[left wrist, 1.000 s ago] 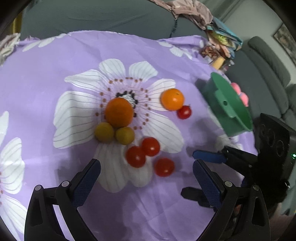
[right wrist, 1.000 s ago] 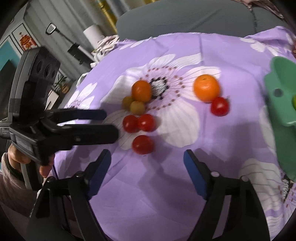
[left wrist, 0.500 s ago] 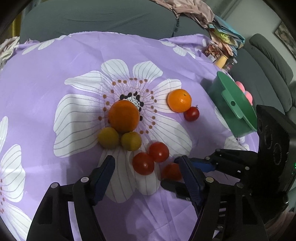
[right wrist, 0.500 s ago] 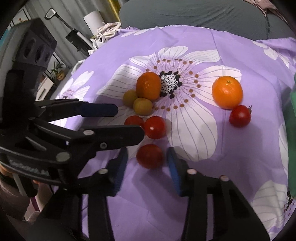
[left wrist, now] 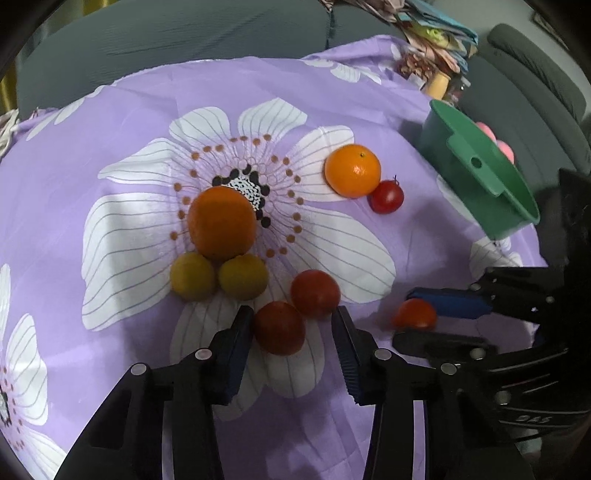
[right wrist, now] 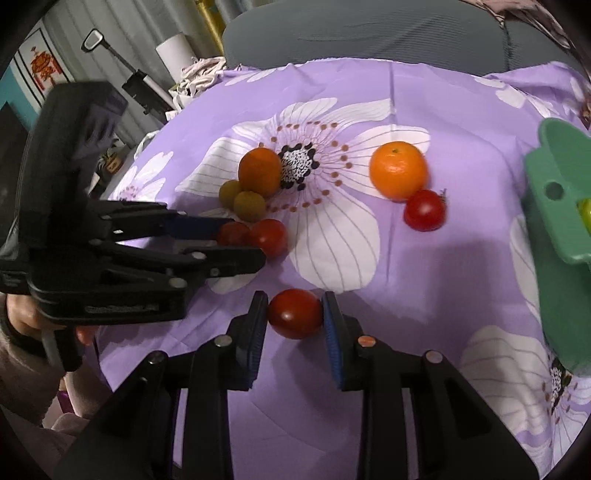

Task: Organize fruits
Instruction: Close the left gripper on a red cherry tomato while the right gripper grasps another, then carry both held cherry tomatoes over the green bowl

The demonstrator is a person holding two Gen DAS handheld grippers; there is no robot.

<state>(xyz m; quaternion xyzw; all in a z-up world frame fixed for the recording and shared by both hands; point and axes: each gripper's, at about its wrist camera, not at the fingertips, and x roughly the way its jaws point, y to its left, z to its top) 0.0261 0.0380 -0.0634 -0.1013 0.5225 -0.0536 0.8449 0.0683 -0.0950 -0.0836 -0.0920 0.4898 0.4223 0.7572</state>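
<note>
My right gripper [right wrist: 295, 308] is closing, and both blue pads press on a red tomato [right wrist: 295, 314]; in the left wrist view that tomato [left wrist: 413, 314] sits at the right gripper's tips. My left gripper [left wrist: 291, 323] is also closing around another red tomato [left wrist: 279, 326]. Its left pad touches this fruit, while the right pad stands apart from it. A third red tomato [left wrist: 314, 293] lies just beyond. Further back on the purple flowered cloth [left wrist: 110, 129] are two yellow-green fruits [left wrist: 192, 275], a dark orange [left wrist: 221, 223], a bright orange [left wrist: 352, 170] and a stemmed tomato [left wrist: 386, 196].
A green plastic container [left wrist: 480, 173] stands at the cloth's right edge, with pink items [left wrist: 495, 140] inside and a yellow-green fruit [right wrist: 585, 214] visible in the right wrist view. A grey sofa [left wrist: 184, 33] backs the cloth. Clutter [left wrist: 436, 40] is piled at the far right corner.
Both grippers narrowed from wide open. The right one closed onto the lone red tomato. The left one moved forward and down to straddle the nearer of the paired tomatoes.
</note>
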